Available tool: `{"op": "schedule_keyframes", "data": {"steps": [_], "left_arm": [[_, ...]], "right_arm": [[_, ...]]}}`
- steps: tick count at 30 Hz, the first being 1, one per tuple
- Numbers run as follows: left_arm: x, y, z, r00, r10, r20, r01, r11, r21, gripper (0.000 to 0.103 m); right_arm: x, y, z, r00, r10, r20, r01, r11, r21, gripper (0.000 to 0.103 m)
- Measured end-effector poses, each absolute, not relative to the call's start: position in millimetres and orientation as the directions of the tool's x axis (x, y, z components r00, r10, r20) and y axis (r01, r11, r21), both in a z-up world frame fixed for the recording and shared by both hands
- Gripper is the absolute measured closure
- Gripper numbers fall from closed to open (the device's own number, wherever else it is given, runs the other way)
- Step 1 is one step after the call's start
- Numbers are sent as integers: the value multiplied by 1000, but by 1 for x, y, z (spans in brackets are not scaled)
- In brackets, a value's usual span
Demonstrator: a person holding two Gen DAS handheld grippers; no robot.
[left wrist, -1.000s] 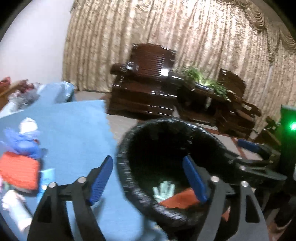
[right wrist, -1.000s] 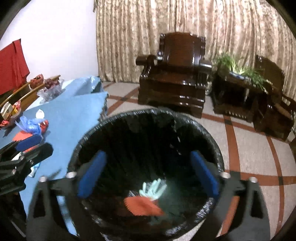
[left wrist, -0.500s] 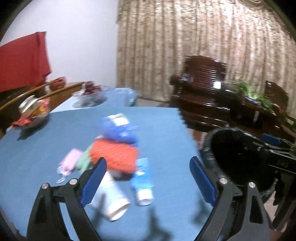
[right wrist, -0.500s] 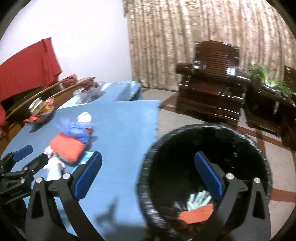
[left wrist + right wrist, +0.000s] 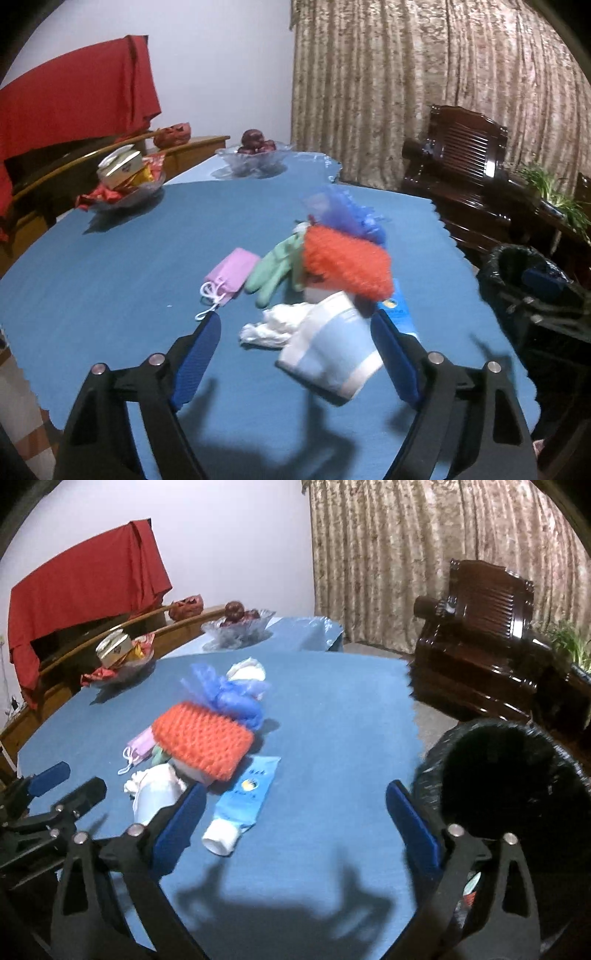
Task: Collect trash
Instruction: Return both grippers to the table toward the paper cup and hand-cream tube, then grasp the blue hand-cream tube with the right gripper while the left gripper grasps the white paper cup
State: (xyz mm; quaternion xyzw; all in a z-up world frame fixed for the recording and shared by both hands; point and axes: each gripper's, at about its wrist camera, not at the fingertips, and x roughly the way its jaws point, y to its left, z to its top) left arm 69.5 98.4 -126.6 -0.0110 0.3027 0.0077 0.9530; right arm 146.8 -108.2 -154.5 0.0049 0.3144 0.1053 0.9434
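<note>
Spanning the lower part of the left wrist view, the left gripper [image 5: 295, 354] is seen with its jaws wide but closing. A pale blue and white paper cup [image 5: 330, 354] lies on its side between the blue pads [image 5: 195, 358], yet no pad is pressed on it. Just beyond the cup a crumpled white tissue [image 5: 273, 325] is found, and behind that a heap of trash is gathered on the blue table cover [image 5: 129, 266]: an orange knitted piece [image 5: 347, 258], a green glove [image 5: 277, 269], a pink face mask [image 5: 231, 273] and a blue mesh puff [image 5: 343, 214].

The right gripper [image 5: 295, 819] is likewise held wide with its jaws closing, and nothing is gripped. A light blue tube [image 5: 242, 801] with a white cap lies on the cover near its left pad, partly tucked under the orange piece. The black-lined bin [image 5: 509, 775] is placed off the table's right edge, beside the right pad; scraps can be glimpsed low inside it, though they cannot be identified.

At the far end of the table two glass bowls are set, one with wrapped snacks [image 5: 122, 177] and one with dark fruit [image 5: 255, 151]. A red cloth [image 5: 74, 99] is draped over something at the wall, and a dark wooden armchair [image 5: 480, 642] is stood before the patterned curtain [image 5: 424, 81].
</note>
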Motion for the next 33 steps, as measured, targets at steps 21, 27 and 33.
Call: {"op": "schedule_keyframes", "data": {"steps": [21,27,33], "left_arm": [[76,127,-147,790,-30,-612,-24,996,-80,30],[78,122,-149,783,-43,-620,-13,996,-85,30],[79,109,-150,777,-68,-626,18,996,-86,30]], "right_arm": [[180,-51,-224,621,227,-750,-255,964,81,49],[180,-55,-224,598,262,-757,-278,954,112,74],[177,-73,-216,603,262,-753,-262,957,123,74]]}}
